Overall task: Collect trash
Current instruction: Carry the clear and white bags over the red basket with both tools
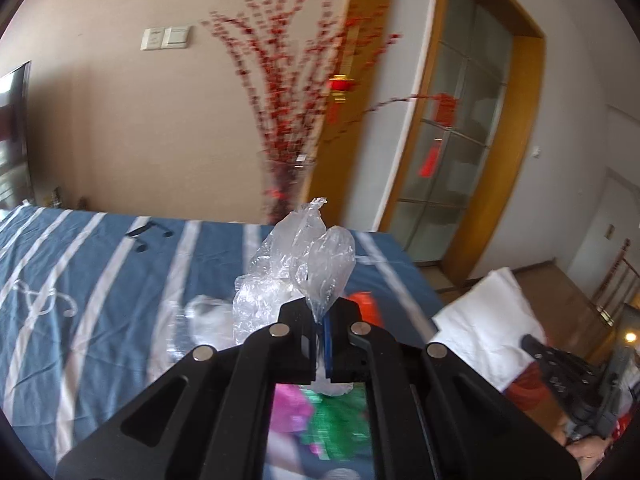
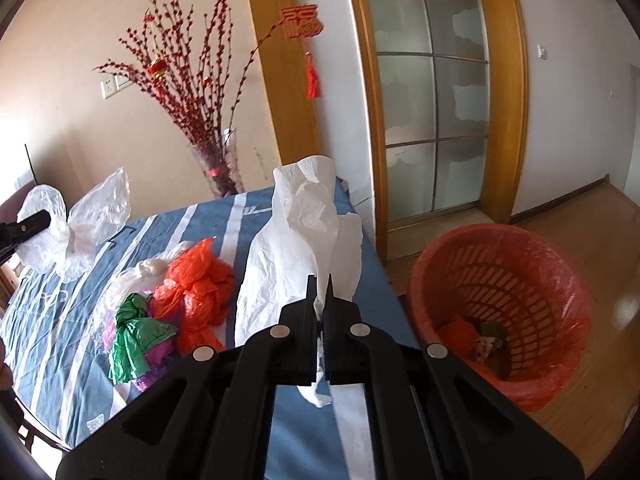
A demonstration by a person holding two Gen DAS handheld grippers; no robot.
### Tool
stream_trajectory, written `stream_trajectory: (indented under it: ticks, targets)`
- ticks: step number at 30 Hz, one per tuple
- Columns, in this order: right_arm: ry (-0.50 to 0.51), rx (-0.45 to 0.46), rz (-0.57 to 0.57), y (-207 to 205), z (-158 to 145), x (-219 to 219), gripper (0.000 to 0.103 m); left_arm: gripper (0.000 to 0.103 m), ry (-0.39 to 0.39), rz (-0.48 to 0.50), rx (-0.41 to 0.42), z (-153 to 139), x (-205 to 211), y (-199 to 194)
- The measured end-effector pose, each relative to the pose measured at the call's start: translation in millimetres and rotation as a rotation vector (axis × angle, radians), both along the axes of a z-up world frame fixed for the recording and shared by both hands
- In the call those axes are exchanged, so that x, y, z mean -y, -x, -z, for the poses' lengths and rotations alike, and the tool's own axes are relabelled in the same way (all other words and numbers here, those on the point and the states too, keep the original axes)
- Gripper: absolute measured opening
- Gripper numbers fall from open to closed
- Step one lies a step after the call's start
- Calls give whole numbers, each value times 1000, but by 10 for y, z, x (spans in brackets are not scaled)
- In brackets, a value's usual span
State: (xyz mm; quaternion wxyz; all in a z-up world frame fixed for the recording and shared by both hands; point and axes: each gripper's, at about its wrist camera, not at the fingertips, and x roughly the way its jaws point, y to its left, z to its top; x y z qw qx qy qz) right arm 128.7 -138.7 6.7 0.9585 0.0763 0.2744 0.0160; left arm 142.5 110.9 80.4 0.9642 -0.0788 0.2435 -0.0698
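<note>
Pinched in the right claw (image 2: 320, 300), white paper (image 2: 296, 240) hangs above the bench (image 2: 248, 216); the left claw (image 1: 322, 312) clamps a clear plastic bag (image 1: 296, 264). Either could slip loose, or miss the red basket (image 2: 500, 304) on the floor.

Blue white-striped tablecloth (image 2: 56, 344), red basket (image 2: 500, 304)
</note>
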Motion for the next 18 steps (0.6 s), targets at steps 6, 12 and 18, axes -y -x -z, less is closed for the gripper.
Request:
stream_trajectory:
  ticks: [6, 12, 18]
  targets:
    - [7, 11, 44, 81, 4, 199, 2, 4, 11, 119, 15, -48, 494, 48]
    - [-2, 22, 101, 153, 8, 460, 2, 4, 41, 216, 3, -10, 912, 27]
    - [-22, 24, 163, 204, 47, 750, 2, 4, 55, 291, -10, 43, 1281, -15]
